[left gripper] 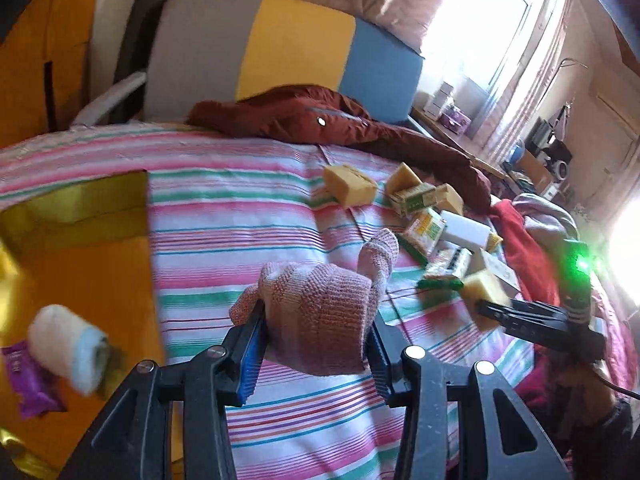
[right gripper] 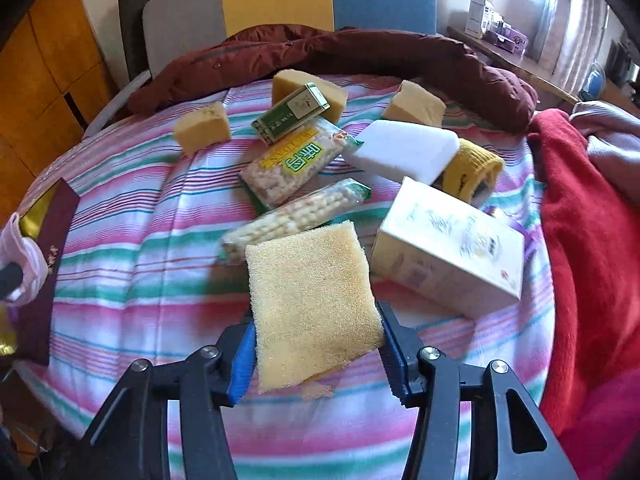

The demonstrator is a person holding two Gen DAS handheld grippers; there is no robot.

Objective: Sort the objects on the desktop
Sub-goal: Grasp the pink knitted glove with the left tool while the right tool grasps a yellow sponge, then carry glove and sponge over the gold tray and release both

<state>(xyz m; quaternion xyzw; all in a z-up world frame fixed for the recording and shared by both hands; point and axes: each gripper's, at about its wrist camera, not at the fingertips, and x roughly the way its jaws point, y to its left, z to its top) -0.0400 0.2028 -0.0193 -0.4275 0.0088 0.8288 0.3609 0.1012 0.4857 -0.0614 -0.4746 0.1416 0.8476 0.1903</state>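
Observation:
My left gripper (left gripper: 316, 320) is shut on a pink knitted glove (left gripper: 320, 300), held above the striped bedcover (left gripper: 240, 216). The glove's fingers stick up past the blue pads. Left of it lies an open gold box with an orange floor (left gripper: 92, 280), holding a rolled white cloth (left gripper: 68, 344) and a purple packet (left gripper: 28, 384). My right gripper (right gripper: 316, 328) is shut on a flat yellow sponge (right gripper: 308, 296), its pads pressing both side edges. In the left wrist view that gripper (left gripper: 520, 316) shows at the right with the sponge (left gripper: 484, 290).
Beyond the sponge lie two snack packets (right gripper: 296, 164) (right gripper: 292, 212), a green tea box (right gripper: 290, 114), three yellow sponges (right gripper: 204, 126), a white block (right gripper: 404, 150), a yellow sock (right gripper: 476, 168) and a white carton (right gripper: 448, 248). A maroon jacket (right gripper: 360, 52) lies behind and a red blanket (right gripper: 580, 208) at the right.

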